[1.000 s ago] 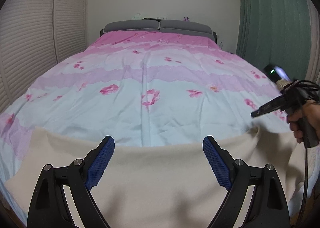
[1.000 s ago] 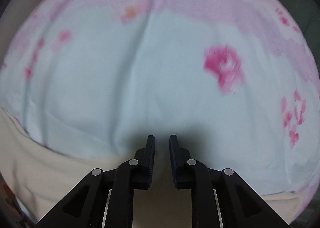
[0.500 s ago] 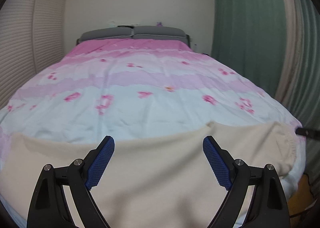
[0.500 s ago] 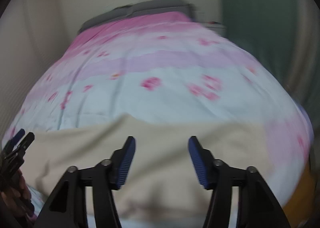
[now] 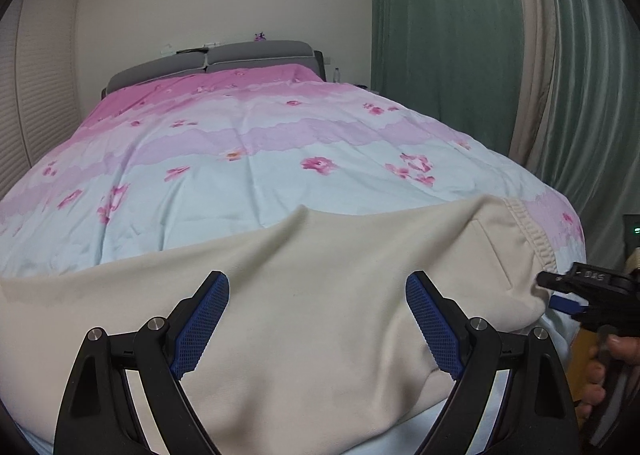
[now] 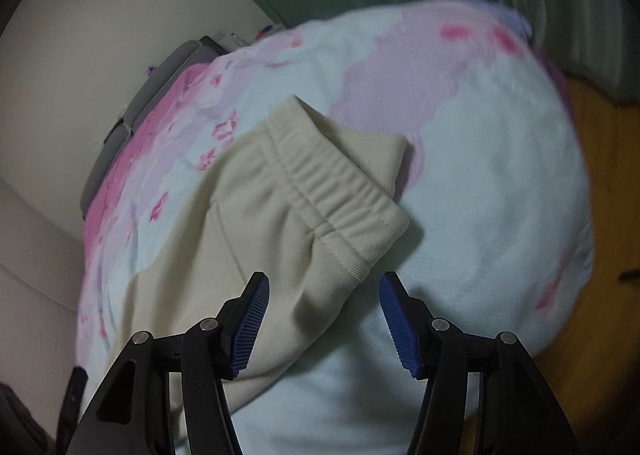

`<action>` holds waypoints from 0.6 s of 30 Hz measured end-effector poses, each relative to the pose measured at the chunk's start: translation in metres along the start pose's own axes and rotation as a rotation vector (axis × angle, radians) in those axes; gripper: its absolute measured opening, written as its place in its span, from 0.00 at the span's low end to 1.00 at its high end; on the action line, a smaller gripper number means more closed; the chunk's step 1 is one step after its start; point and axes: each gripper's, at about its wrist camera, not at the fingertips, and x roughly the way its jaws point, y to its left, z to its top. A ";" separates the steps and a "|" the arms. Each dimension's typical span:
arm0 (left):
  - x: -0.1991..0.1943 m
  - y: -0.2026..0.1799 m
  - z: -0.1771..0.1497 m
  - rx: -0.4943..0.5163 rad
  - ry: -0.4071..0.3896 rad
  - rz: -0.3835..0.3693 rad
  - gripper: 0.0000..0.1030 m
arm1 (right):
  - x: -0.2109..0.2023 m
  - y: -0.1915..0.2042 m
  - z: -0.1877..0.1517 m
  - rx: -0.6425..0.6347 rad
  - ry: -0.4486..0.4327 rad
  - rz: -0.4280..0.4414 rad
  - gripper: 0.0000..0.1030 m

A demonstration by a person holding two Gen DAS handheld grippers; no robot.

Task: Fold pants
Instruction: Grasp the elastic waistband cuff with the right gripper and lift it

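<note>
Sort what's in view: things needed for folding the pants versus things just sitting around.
For the job:
- cream pants, elastic waistband
- left gripper, open
- right gripper, open
- floral duvet, the folding surface

Just there:
- grey headboard
- green curtain
- bottle

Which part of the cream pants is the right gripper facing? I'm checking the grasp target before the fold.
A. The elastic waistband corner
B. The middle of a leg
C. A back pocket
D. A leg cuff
A: the right gripper, open, points at the ribbed waistband corner of the pants.
</note>
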 end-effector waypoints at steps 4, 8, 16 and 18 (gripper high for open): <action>0.006 -0.007 0.000 0.012 0.007 0.007 0.88 | 0.029 -0.011 0.005 0.045 0.048 0.058 0.34; 0.011 -0.010 0.003 0.005 0.017 -0.003 0.88 | 0.022 -0.002 0.014 -0.071 -0.030 0.048 0.16; 0.018 -0.025 0.004 0.036 0.012 -0.020 0.88 | -0.001 0.018 0.054 -0.232 -0.103 0.071 0.14; 0.020 -0.026 0.001 0.041 0.023 -0.021 0.88 | 0.019 0.006 0.048 -0.231 -0.024 0.036 0.16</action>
